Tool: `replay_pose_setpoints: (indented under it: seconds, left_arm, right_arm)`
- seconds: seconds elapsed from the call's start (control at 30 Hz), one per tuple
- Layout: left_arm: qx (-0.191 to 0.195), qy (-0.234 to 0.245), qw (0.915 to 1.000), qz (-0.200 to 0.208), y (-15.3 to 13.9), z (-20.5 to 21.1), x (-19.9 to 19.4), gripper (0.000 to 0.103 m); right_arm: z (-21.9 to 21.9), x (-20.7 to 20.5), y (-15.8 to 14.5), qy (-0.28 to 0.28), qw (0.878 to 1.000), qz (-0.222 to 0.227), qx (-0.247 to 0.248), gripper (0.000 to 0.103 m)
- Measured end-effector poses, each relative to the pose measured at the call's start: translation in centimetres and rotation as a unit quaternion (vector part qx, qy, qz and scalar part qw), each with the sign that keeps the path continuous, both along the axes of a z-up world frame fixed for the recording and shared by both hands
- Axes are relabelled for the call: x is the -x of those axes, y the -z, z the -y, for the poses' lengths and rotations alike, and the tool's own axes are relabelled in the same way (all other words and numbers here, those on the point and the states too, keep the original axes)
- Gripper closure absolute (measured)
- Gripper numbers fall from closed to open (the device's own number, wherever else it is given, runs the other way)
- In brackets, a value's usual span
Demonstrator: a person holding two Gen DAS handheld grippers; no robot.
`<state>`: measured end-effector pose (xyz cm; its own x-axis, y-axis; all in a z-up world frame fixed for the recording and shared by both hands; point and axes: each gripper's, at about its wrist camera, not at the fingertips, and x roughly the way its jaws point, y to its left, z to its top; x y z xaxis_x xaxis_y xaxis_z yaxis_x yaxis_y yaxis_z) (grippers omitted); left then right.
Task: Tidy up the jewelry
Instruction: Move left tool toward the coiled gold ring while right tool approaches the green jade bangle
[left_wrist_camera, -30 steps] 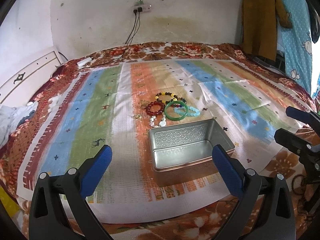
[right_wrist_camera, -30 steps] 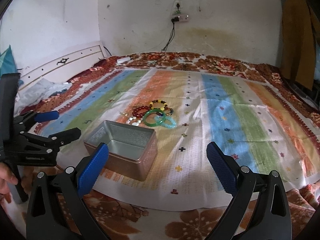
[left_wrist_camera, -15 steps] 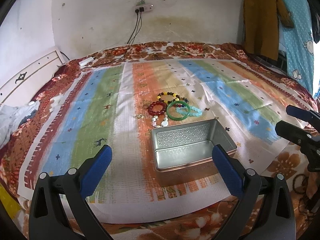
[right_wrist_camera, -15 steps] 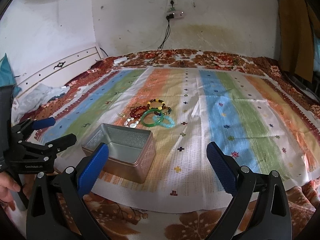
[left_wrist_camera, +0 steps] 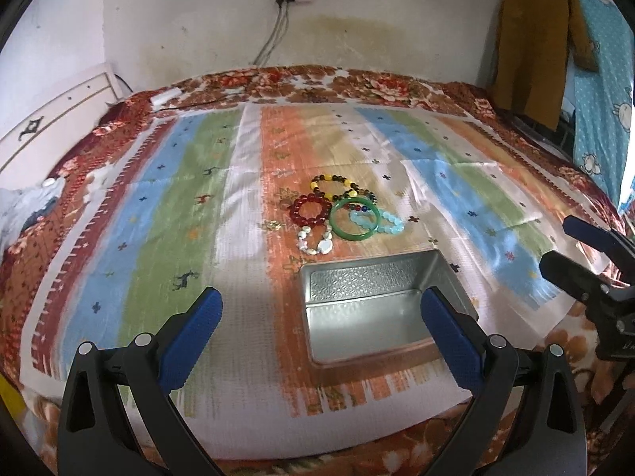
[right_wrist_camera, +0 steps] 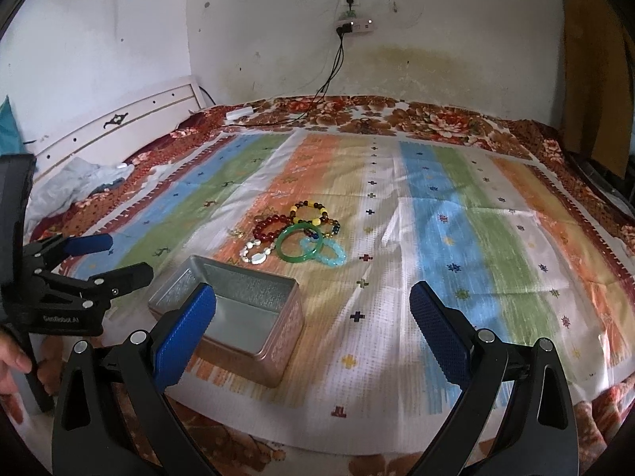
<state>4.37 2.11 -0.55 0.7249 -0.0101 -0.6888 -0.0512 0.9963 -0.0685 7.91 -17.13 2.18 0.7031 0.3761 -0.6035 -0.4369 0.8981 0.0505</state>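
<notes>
Bracelets, six in one cluster, on the striped woven mat (left_wrist_camera: 166, 214) spread across the floral bedspread (left_wrist_camera: 357, 83). We list them from the tin outward:

- white irregular stone-bead bracelet (left_wrist_camera: 315, 241), nearest the tin but apart from it;
- smooth green glassy bangle (left_wrist_camera: 354, 219), lying over the next item;
- pale turquoise bead bracelet (left_wrist_camera: 379, 222);
- dark red round-bead bracelet (left_wrist_camera: 310, 210), touching the bangle's left side;
- mixed dark multicolour bead bracelet (left_wrist_camera: 367, 202), mostly under the bangle;
- yellow-and-brown bead bracelet (left_wrist_camera: 334, 185), farthest back.

A small gold trinket (left_wrist_camera: 273, 225) lies left of the cluster; we cannot tell what it is.

Receptacle: open rectangular embossed metal tin (left_wrist_camera: 381, 309), copper-toned outside, silver inside, nothing in it. It stands just in front of the cluster.

Tools: left gripper (left_wrist_camera: 321, 331), its blue-padded jaws spread wide, nothing between them, held low over the tin's near side. Right gripper (right_wrist_camera: 313, 319), jaws likewise spread and unloaded, to the right of the tin. A hand (right_wrist_camera: 10, 361) shows at the right view's edge.

Change noted: against the views of a second ago, both cameras have tipped and crept forward, so tin and cluster sit a little larger and lower; no item has shifted, and both jaws are as wide as before.

Assessment: we judge this an approach. No bracelet is yet stowed, so all six transfers remain.
</notes>
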Motion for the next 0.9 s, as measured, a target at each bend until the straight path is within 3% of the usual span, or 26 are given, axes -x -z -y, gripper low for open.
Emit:
replay_pose_setpoints:
  seconds: [0.13, 0.9]
  left_arm:
    - [0.014, -0.011, 0.9997, -0.017, 0.2, -1.0, -1.3, 0.006]
    - [-0.011, -0.02, 0.9985, -0.05, 0.4, -4.3, -8.8, 0.006]
  right_arm:
    - [-0.6, -1.3, 0.0, -0.001, 1.0, -0.004, 0.004, 0.004]
    - [-2.6, -7.3, 0.6, -0.021, 0.999, -0.045, 0.013, 0.004]
